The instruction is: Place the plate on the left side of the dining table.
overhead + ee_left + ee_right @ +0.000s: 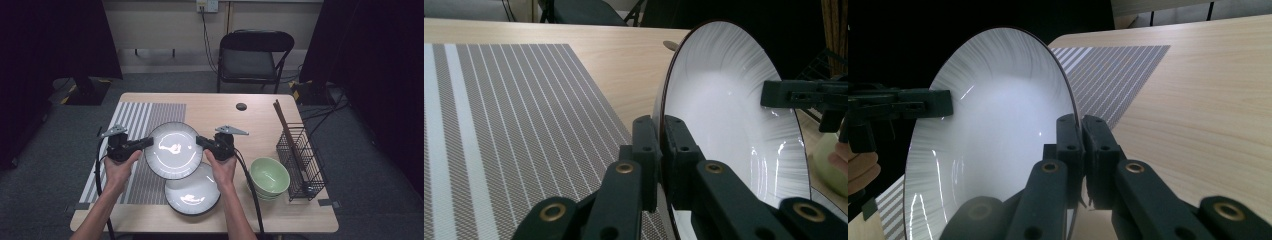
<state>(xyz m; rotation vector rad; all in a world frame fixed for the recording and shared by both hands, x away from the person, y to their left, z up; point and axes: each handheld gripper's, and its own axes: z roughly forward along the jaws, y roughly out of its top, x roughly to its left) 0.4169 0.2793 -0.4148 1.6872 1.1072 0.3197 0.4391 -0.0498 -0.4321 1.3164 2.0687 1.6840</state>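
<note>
Above the wooden table (210, 107), just beside the striped placemat (135, 125), a white plate (173, 150) hangs clear of the surface, gripped at opposite rim points. At its left edge the left gripper (146, 142) has its jaws pinched on the rim; at its right edge the right gripper (201, 141) pinches the rim likewise. Partly below the raised plate lies a second plate (195, 196) on the table; further right stand stacked green bowls (270, 177) and a wire rack (300, 160) with chopsticks (285, 127). The plate is judged stiff, moderately heavy, breakable and glossy, hence slippery under narrow pads; paired grips on opposite rim points suit it, since a single thin-edge pinch would let it swing or slide. The high view gives the layout, the second plate and the rack. The left gripper view shows the plate (729, 125) edge-on, its dark rim line entering the left gripper (661, 135), with the placemat (499, 125) weave beyond. The right gripper view shows the ribbed inner surface of the plate (998, 130) and the rim seated in the right gripper (1080, 132).
</note>
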